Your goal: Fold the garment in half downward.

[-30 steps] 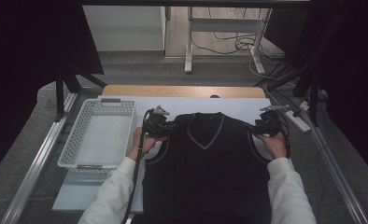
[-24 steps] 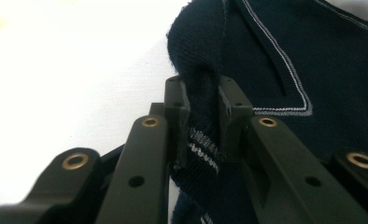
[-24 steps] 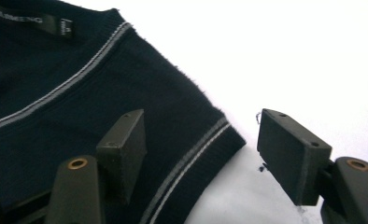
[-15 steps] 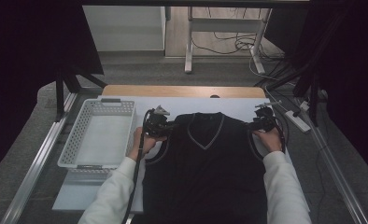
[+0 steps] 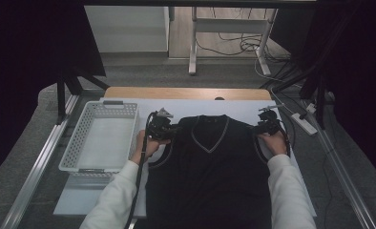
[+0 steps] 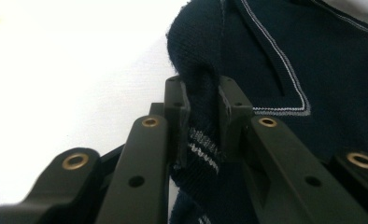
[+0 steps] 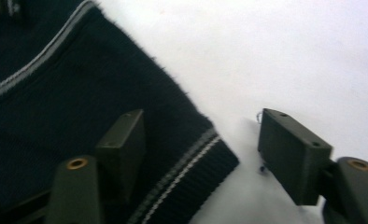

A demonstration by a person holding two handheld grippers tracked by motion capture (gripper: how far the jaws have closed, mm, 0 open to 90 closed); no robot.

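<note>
A dark navy knit vest (image 5: 210, 167) with a grey-trimmed V-neck lies flat on the white tabletop (image 5: 186, 107). My left gripper (image 5: 174, 128) is at the vest's left shoulder. In the left gripper view it (image 6: 203, 95) is shut on a raised fold of the vest (image 6: 313, 56) by the armhole trim. My right gripper (image 5: 265, 125) is low at the right shoulder. In the right gripper view it (image 7: 201, 126) is open. The striped corner of the vest (image 7: 56, 93) lies between its jaws, and neither pad presses on it. Those jaws have just been closing a little.
A white perforated basket (image 5: 69, 152) stands to the left of the vest. The table's wooden far edge (image 5: 186, 93) runs behind the collar. A power strip (image 5: 303, 123) and cables lie beside the right gripper. Metal rails flank the table.
My right gripper has shifted a little to the left and down, onto the vest's right shoulder corner. The left gripper has kept still with its hold on the fabric.
</note>
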